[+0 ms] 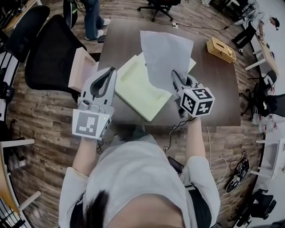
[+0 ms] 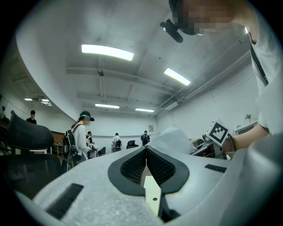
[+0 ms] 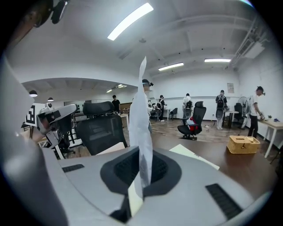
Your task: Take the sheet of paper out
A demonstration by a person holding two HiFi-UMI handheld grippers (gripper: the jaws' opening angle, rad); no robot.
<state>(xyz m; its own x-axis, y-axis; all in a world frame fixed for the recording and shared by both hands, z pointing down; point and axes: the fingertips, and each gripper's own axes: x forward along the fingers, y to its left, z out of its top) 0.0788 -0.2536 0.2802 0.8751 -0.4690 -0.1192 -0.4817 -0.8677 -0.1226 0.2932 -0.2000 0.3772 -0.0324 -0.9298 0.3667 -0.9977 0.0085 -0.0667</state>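
2 grippers total, left gripper (image 1: 111, 71) and right gripper (image 1: 174, 74), 1 marker cube (image 1: 197, 101) on each, 1 sheet of paper (image 1: 165, 53), 1 pale yellow folder (image 1: 138, 91), 1 wooden box (image 1: 221, 49), 1 pink folder (image 1: 80, 67), 1 tabletop (image 1: 218, 93), 2 black chairs (image 1: 49, 53) close at left, 1 wheeled chair (image 1: 158, 5) beyond

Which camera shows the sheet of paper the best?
The head view: the whole sheet of paper stands up from the right gripper, over the yellow folder. The right gripper view sees it edge-on between shut jaws. The left gripper view catches only a part.

Bright ceiling strip lights (image 2: 107, 52), fisheye-warped edges
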